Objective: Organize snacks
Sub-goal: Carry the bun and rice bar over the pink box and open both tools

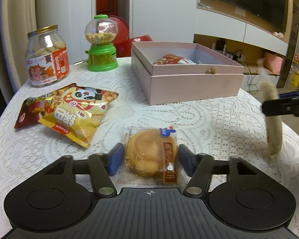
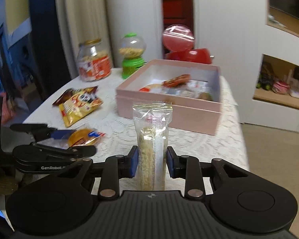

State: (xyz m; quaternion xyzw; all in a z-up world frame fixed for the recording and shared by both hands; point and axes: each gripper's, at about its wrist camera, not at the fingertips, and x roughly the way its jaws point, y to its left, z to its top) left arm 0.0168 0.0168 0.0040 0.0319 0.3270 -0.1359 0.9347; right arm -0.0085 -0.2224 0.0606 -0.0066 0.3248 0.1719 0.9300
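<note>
The right wrist view is motion-blurred, so labels there cannot be read. On the white lace tablecloth (image 1: 169, 117), from left: a jar (image 1: 46, 56), two overlapping snack bags (image 1: 69, 111), a green candy dispenser (image 1: 101, 43) and an open pink box (image 1: 189, 75), its contents partly hidden by its wall. The left gripper (image 1: 151, 159) stands spread around a wrapped round pastry (image 1: 151, 153) lying on the cloth, pads not pressing. The right gripper (image 2: 152, 164) pinches a long clear-wrapped snack bar (image 2: 151, 139), upright, before the box.
</note>
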